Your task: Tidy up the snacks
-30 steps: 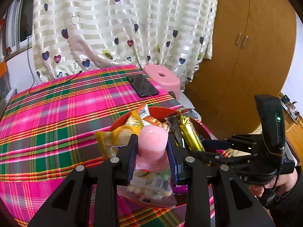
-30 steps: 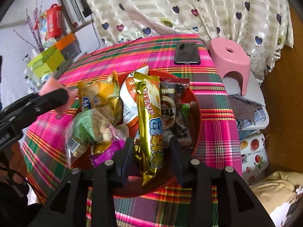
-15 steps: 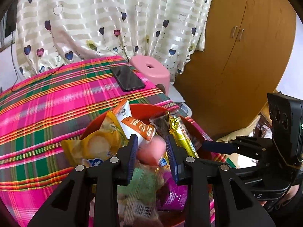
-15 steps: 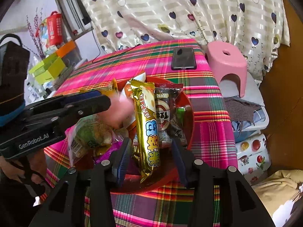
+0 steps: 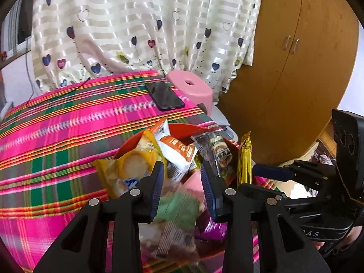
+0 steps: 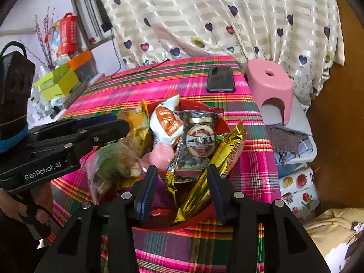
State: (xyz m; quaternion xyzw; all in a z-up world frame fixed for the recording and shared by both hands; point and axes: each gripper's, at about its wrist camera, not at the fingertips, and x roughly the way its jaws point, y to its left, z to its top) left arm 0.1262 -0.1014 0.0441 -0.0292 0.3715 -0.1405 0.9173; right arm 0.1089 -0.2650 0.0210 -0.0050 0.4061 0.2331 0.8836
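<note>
Our left gripper (image 5: pixel 182 187) has just been opening, jaws clear of the pink snack (image 6: pixel 159 157), which a second ago was pinched between them and now lies loose in the red bowl (image 6: pixel 195 221) with the others. Our right gripper (image 6: pixel 182 187) hangs empty-open over the gold bar (image 6: pixel 213 175). The phone (image 6: pixel 220 78) sits farther back.

Glossy gold foil wrapper (image 6: pixel 218 161), woven plaid tablecloth (image 6: pixel 173 84)
</note>
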